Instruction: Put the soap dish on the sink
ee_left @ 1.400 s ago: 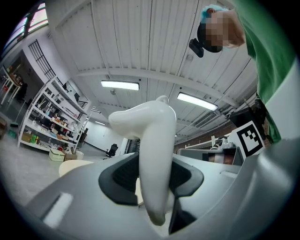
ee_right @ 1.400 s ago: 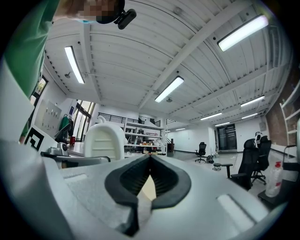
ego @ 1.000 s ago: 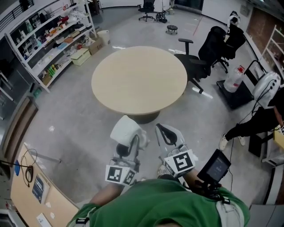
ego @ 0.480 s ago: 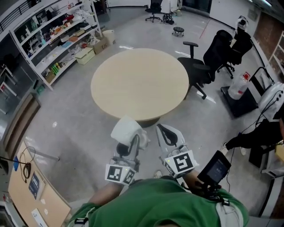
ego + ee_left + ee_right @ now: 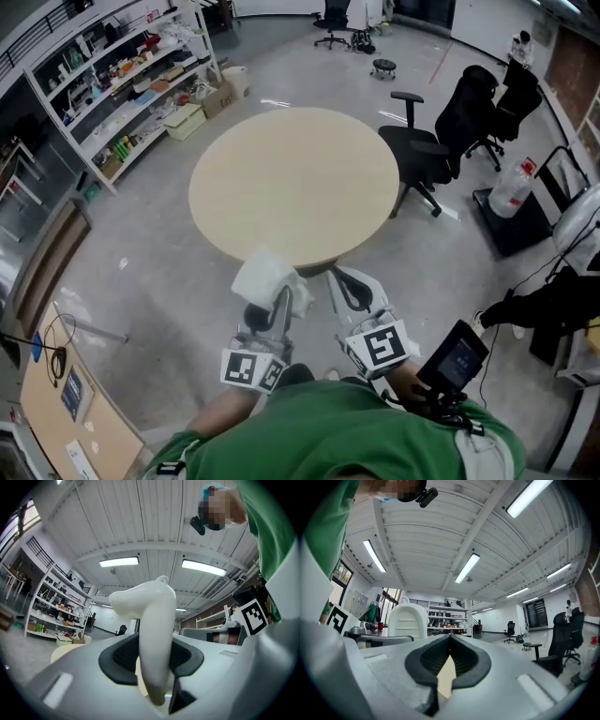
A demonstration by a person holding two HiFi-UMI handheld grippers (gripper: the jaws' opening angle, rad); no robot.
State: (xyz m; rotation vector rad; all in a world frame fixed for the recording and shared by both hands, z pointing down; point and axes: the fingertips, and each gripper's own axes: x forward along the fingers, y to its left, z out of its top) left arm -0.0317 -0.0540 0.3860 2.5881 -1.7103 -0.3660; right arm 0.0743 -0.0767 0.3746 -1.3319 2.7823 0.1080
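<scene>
Office floor, round surface (image 5: pixel 293 178) ahead, no sink in sight. Left hand-held gripper (image 5: pixel 278 305) is clamped on the white soap dish (image 5: pixel 262 277), right hand-held gripper (image 5: pixel 349 286) closed and empty. Whole placing part's left, I'd say.

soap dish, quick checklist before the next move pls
1. Grip on the soap dish: ok. The left hand-held gripper has its pads pressed on the dish's lower edge.
2. Right hand-held gripper free: ok. Its jaws are together with nothing between them.
3. Sink in sight: not ok. No view shows a sink, only a round table, shelves and office chairs.
4. Way ahead: not ok. The round table stands directly in front of both grippers.
5. Dish the right way up: cannot tell. It sticks up out of the jaws on edge.
</scene>
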